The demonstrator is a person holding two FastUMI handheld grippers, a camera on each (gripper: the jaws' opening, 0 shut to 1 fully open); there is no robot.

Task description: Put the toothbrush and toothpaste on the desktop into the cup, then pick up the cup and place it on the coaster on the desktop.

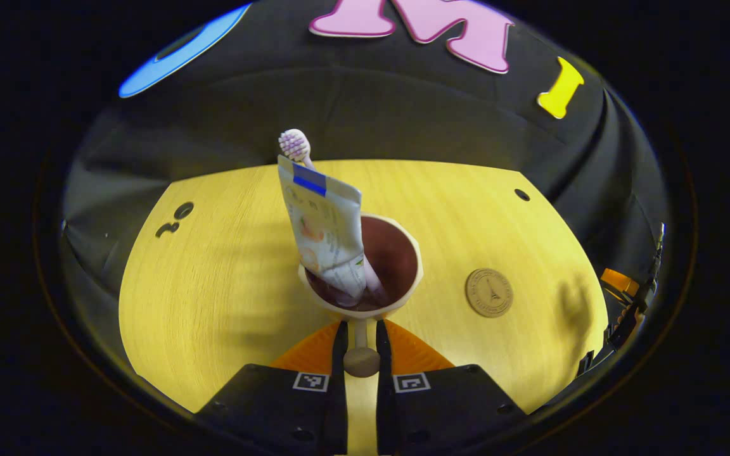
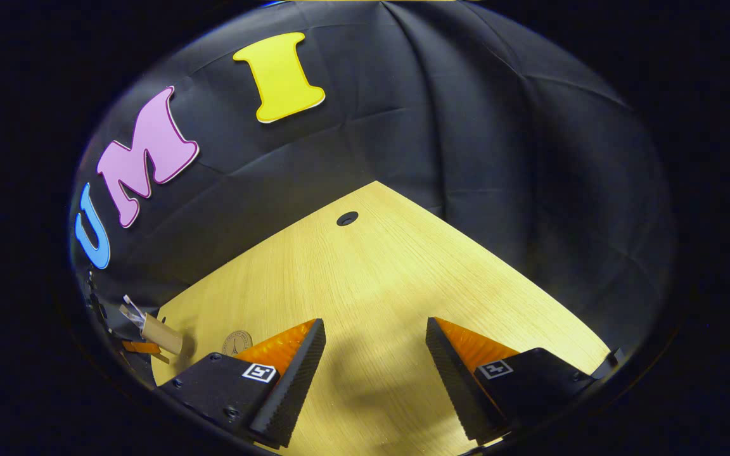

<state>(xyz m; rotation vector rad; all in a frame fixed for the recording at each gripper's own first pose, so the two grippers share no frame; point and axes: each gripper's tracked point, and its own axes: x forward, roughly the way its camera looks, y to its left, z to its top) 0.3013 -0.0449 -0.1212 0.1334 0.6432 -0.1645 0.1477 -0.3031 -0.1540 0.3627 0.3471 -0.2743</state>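
Both differ — left hand-held gripper clenched on cup handle, coaster well apart; right hand-held gripper released.

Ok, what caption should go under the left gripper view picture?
Left gripper clamps the cup's handle; toothbrush and toothpaste stand in the cup, coaster nearby.

Left hand-held gripper closed narrowly on the cup's handle, both fingers pressing its sides. Cup tan outside, dark brown inside, over the yellow wooden tabletop. Inside, leaning left: toothpaste tube and toothbrush, bristle head up. Round coaster flat on tabletop, right of cup, apart.
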